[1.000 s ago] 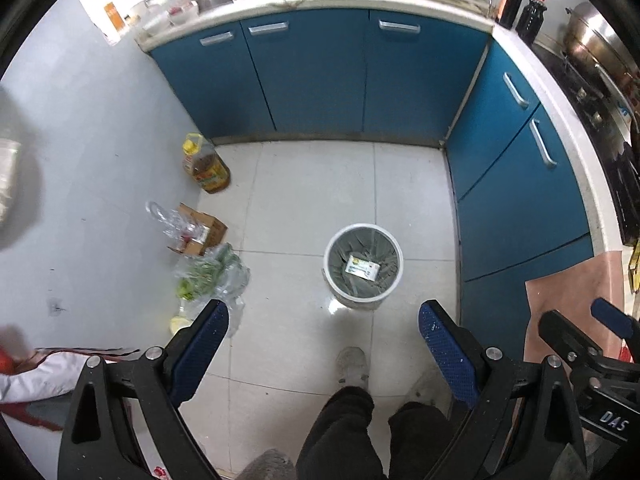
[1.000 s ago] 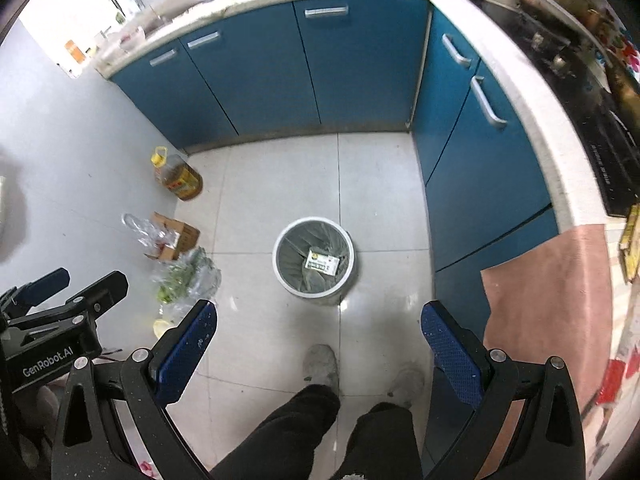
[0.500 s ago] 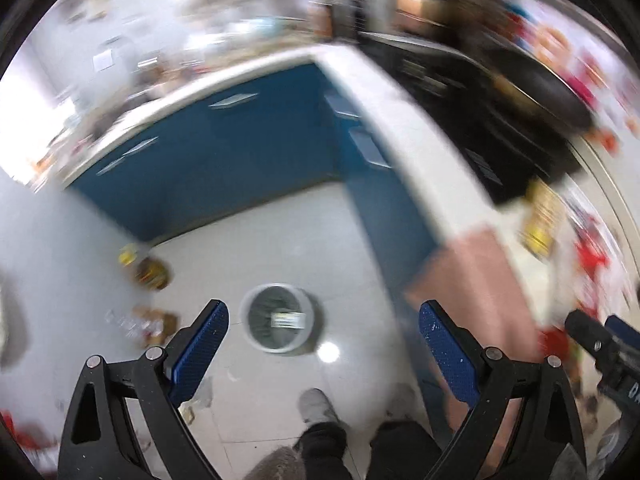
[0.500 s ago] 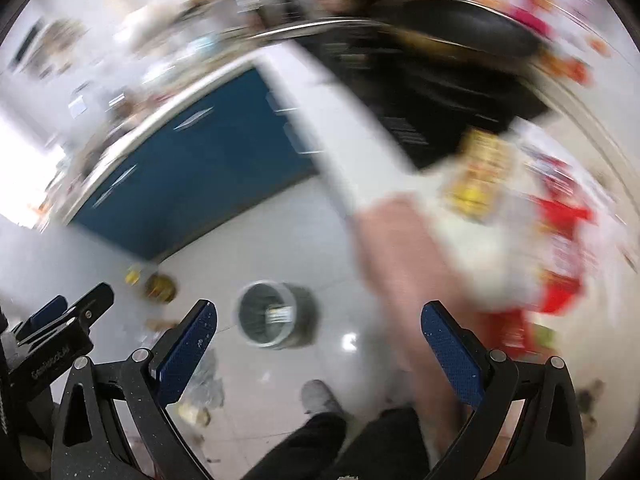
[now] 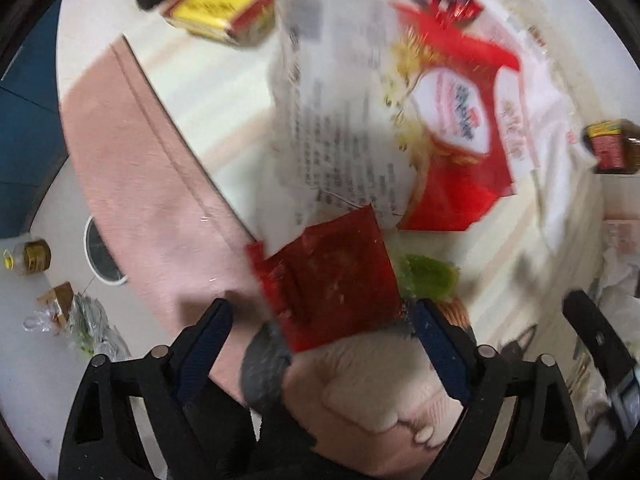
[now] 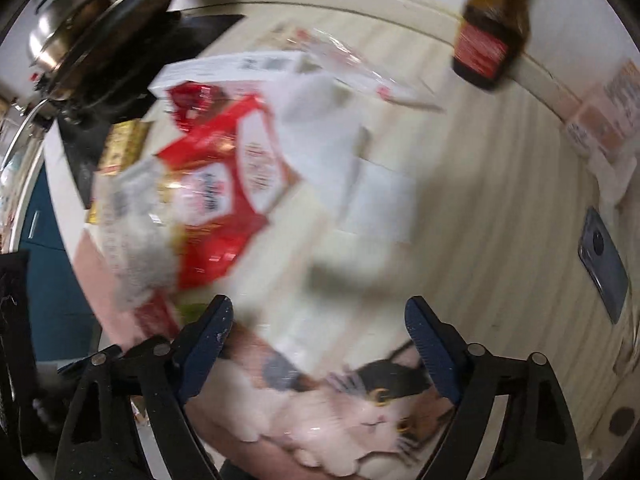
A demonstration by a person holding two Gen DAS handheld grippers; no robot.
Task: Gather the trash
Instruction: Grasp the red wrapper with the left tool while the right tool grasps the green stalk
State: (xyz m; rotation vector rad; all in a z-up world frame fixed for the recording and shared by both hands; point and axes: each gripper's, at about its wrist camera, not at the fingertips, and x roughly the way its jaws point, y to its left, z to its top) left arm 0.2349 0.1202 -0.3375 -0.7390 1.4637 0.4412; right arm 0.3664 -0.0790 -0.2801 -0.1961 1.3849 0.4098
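Note:
Both views are motion-blurred. In the left wrist view my left gripper [image 5: 320, 320] is open and empty, just in front of a small red sachet [image 5: 326, 280] on the counter. Behind it lie a white printed wrapper [image 5: 336, 112], a big red-and-white noodle packet [image 5: 460, 132] and a green scrap [image 5: 428, 278]. The bin [image 5: 98, 256] stands on the floor far left. In the right wrist view my right gripper [image 6: 320, 320] is open and empty above white paper [image 6: 360, 184]; the red-and-white packet [image 6: 228, 196] lies left of it.
A pink cloth [image 5: 148, 184] hangs over the counter edge. A yellow box [image 5: 220, 0] and a stove with pans [image 6: 100, 40] lie at the back. A brown bottle [image 6: 492, 28], a phone [image 6: 604, 264] and a cat-print mat [image 6: 360, 412] are on the counter.
Both grippers swung up and right from the floor and bin to the countertop with the wrappers. Both stayed open and empty.

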